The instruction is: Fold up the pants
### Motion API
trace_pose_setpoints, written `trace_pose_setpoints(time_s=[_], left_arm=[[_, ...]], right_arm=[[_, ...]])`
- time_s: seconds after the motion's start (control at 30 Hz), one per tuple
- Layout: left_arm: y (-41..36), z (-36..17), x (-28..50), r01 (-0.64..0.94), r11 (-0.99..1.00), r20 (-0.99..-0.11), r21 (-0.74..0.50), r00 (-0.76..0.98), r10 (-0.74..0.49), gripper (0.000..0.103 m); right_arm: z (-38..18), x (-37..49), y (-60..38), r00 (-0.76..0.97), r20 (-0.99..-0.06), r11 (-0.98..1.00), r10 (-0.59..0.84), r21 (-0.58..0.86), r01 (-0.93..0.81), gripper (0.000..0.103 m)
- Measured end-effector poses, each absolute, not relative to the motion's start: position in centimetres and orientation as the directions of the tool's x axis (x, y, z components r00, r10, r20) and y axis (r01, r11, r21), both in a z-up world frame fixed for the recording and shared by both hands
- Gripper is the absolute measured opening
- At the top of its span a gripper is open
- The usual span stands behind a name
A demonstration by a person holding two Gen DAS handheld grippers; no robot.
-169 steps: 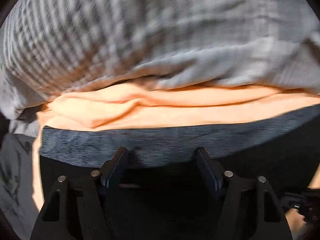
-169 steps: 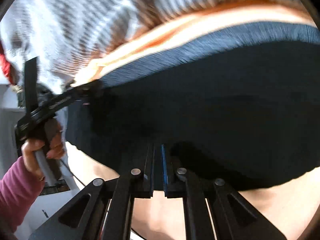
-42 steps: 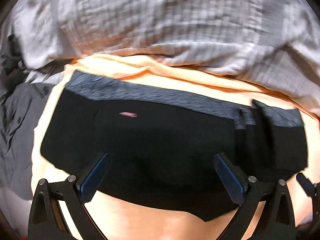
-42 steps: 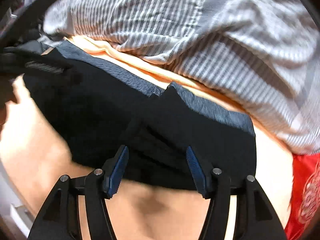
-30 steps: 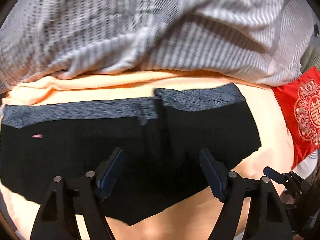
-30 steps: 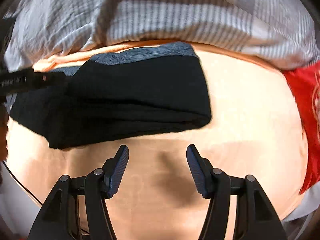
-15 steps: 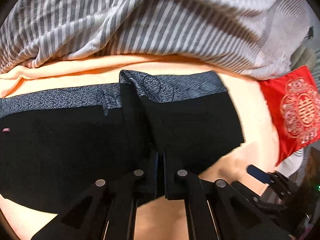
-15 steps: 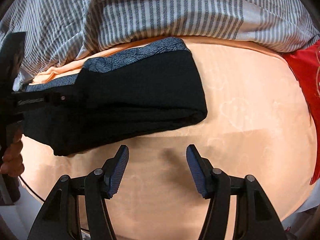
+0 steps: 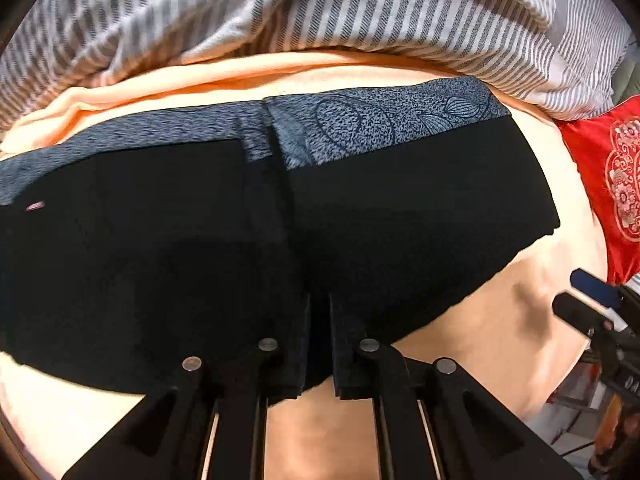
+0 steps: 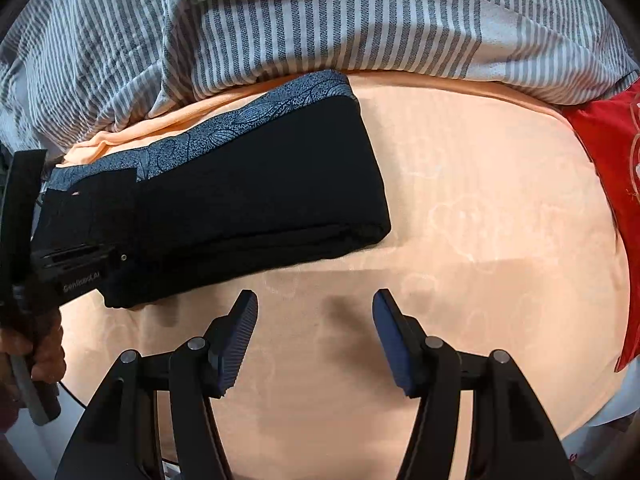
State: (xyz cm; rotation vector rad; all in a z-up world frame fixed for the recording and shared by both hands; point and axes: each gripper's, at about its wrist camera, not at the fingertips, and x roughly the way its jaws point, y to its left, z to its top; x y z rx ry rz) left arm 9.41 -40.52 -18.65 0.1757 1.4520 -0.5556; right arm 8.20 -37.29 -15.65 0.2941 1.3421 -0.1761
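Note:
The black pants (image 9: pixel 400 220) with a blue-grey patterned waistband (image 9: pixel 380 120) lie folded on the peach sheet (image 10: pixel 480 220). One part is folded over the other, with a seam down the middle in the left wrist view. My left gripper (image 9: pixel 319 320) is shut on the near edge of the pants, its fingers close together over the black cloth. In the right wrist view the pants (image 10: pixel 260 192) lie as a long folded band. My right gripper (image 10: pixel 316 320) is open and empty above the bare sheet, to the right of the pants' near edge.
A grey-and-white striped quilt (image 10: pixel 320 20) is bunched along the far side of the bed. A red embroidered cushion (image 9: pixel 612 176) lies at the right; it also shows in the right wrist view (image 10: pixel 608 152). The bed's edge is near, at lower left.
My left gripper has closed on the pants' near edge and moved nearer to them. My right gripper has let go, opened and drawn back off the pants onto the bare sheet.

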Motion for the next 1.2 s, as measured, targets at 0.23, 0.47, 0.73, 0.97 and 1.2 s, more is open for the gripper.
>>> trace_pose_setpoints(time_s=[0.23,0.47,0.73,0.97,1.2], left_arm=[[-39.4,-14.8,10.3,0.424,0.890,-0.970,-0.165,0.095,-0.225,0.009],[-45.5,-14.9,11.9,0.453,0.876,-0.956,-0.166,0.143,-0.255,0.009],[-46.1,-20.1,11.8,0.410,0.906,-0.981,-0.108,0.104,-0.164,0.009],[-46.3,-20.0,12.2,0.386,0.911,-0.979,-0.143,0.083,-0.188,0.009],[-44.8,-17.8,11.9,0.315,0.924,-0.963,-0.218,0.085,-0.257,0.009]], right_arm=[[-14.3,9.3,-38.9,0.273,-0.961,0.941,0.036,0.124,0.314,0.064],[-15.2,11.5,-40.6,0.278,-0.957,0.915,0.079,0.180,0.360,0.057],[-18.1,13.5,-41.0,0.227,-0.969,0.909,0.101,0.183,0.376,0.058],[-18.9,13.6,-41.2,0.212,-0.971,0.916,0.107,0.180,0.360,0.060],[-17.7,12.9,-41.5,0.209,-0.966,0.910,0.153,0.220,0.351,0.060]])
